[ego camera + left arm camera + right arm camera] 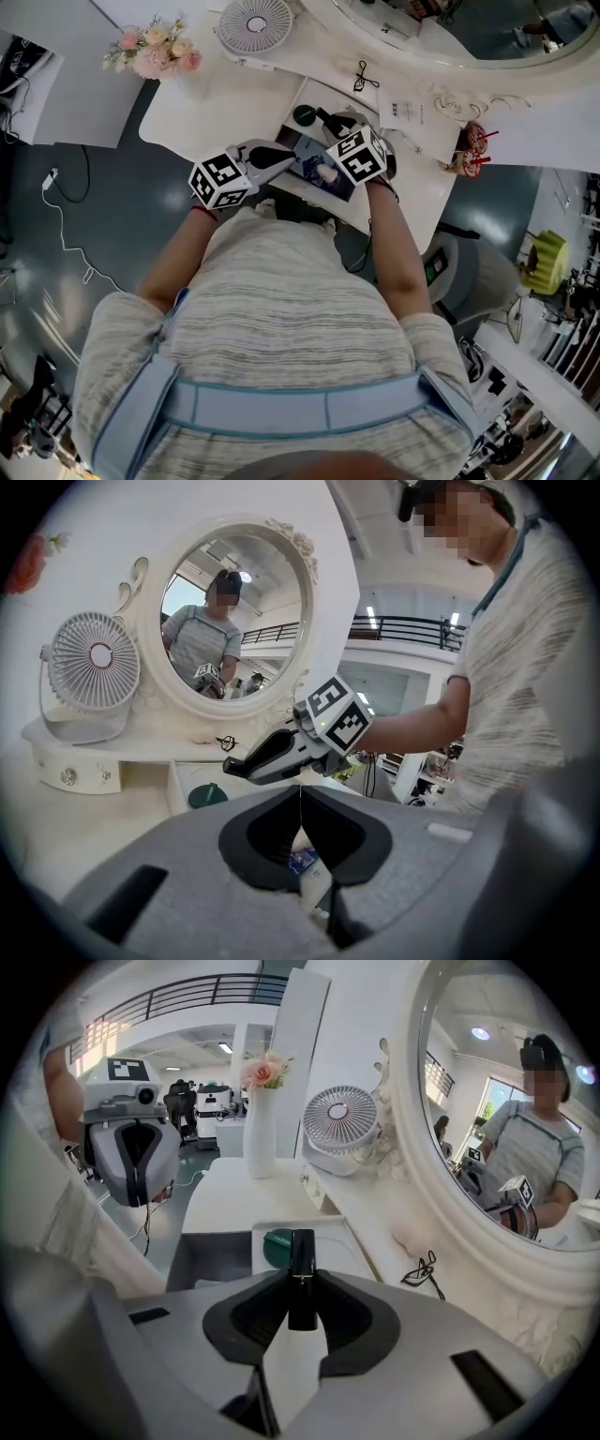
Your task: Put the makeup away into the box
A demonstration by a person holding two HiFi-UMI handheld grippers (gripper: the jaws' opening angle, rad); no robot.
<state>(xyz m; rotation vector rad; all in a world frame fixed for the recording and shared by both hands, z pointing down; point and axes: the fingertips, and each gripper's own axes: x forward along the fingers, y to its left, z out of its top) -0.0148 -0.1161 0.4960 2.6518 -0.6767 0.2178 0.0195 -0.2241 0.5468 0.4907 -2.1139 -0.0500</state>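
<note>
Midway through the tidying, the right gripper (302, 1275) clamps a black lipstick tube (301, 1251), not yet stowed, near the open white box (339, 1241) holding a green compact (277, 1246), while the left gripper (300, 794) hovers, jaws together.

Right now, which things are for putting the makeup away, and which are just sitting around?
For the job: black tube held in the right gripper; green round pot; the open drawer it lies in.
Just sitting around: fan; vase of flowers; mirror; small black clip by the mirror.
</note>
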